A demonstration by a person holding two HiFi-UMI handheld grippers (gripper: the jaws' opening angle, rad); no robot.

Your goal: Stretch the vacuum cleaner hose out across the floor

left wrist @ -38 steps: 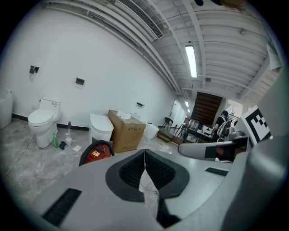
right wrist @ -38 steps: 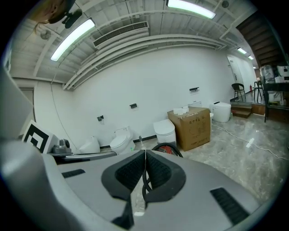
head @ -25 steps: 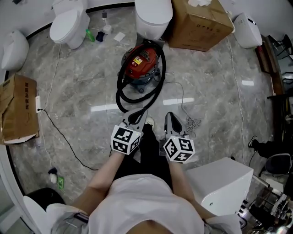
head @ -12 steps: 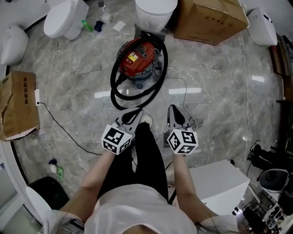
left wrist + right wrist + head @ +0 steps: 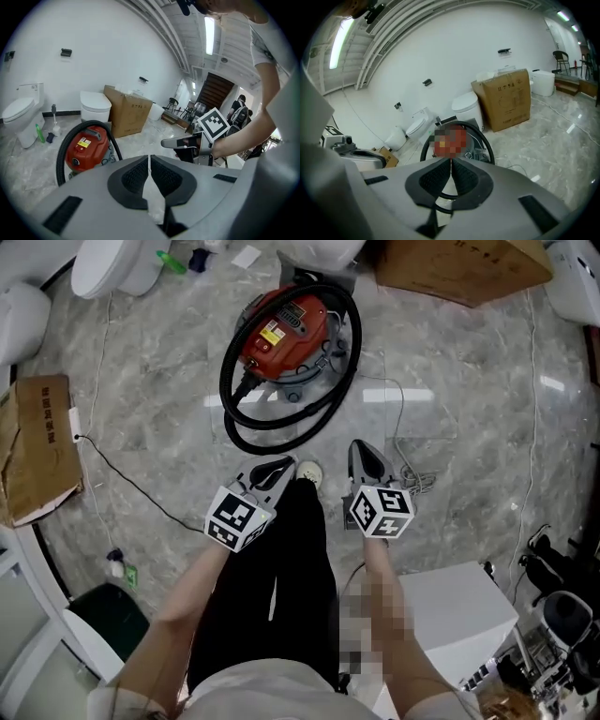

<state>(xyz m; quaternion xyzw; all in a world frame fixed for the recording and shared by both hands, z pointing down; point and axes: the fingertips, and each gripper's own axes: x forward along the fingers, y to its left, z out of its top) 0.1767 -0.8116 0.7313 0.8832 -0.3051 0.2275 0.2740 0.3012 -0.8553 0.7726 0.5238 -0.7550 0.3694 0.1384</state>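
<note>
On the floor at 12 o'clock, hose [image 5: 228, 390] coiled around red vacuum [image 5: 281, 329]. Cardboard box [image 5: 459, 268] at 1, toilet [image 5: 112, 268] at 11. Left gripper [image 5: 284, 465] and right gripper [image 5: 360, 450]: fingers pressed together, empty.

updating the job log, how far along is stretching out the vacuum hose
Nothing looks done yet: the hose sits coiled around the vacuum. In hand: nothing; the left tongs and right tongs are both shut and empty, short of the coil. Left to do: grip the hose and pull it out across the floor.
</note>
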